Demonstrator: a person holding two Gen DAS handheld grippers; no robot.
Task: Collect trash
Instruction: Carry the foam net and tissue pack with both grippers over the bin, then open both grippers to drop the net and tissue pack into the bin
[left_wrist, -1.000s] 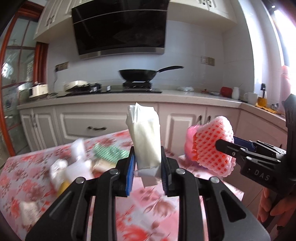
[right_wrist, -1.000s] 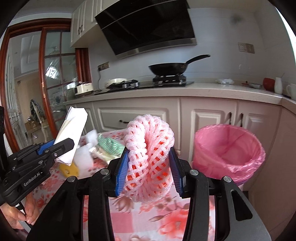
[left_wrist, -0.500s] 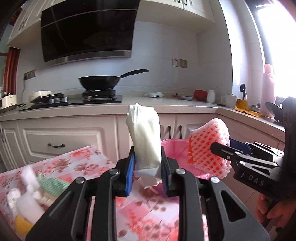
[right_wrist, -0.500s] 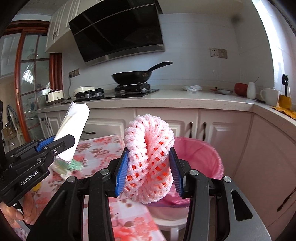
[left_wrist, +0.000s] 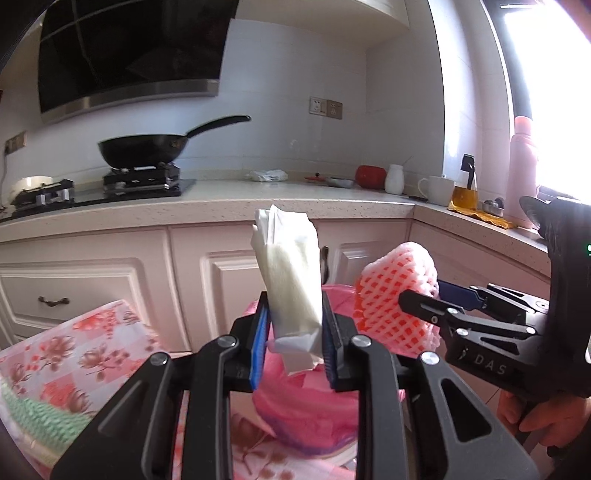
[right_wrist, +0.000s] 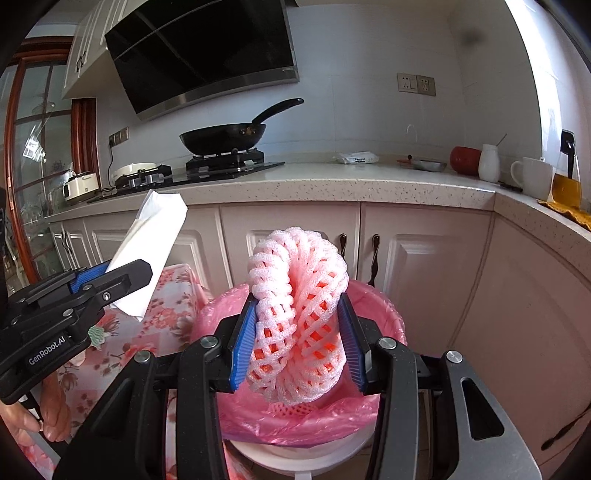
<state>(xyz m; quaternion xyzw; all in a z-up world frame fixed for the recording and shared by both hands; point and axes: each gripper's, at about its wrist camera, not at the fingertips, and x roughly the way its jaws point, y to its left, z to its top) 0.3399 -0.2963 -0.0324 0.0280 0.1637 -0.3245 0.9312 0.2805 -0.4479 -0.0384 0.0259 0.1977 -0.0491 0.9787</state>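
Note:
My left gripper (left_wrist: 293, 350) is shut on a folded white paper napkin (left_wrist: 291, 273), held upright above the near edge of the pink-lined trash bin (left_wrist: 306, 413). My right gripper (right_wrist: 297, 343) is shut on a pink foam fruit net (right_wrist: 299, 314) and holds it right over the bin's opening (right_wrist: 376, 306). The net also shows in the left wrist view (left_wrist: 395, 291), to the right of the napkin. The napkin shows in the right wrist view (right_wrist: 151, 251), left of the bin. Another piece of foam net (right_wrist: 295, 408) lies inside the bin.
A table with a pink floral cloth (left_wrist: 81, 354) stands left of the bin, with green-and-white trash (left_wrist: 33, 424) at its edge. White kitchen cabinets (right_wrist: 424, 266) and a counter (right_wrist: 332, 181) with a wok (right_wrist: 225, 138) stand behind the bin.
Both grippers have swung right, away from the table and over the pink bin, each still holding its piece. The table's trash pile has slid out to the left of view.

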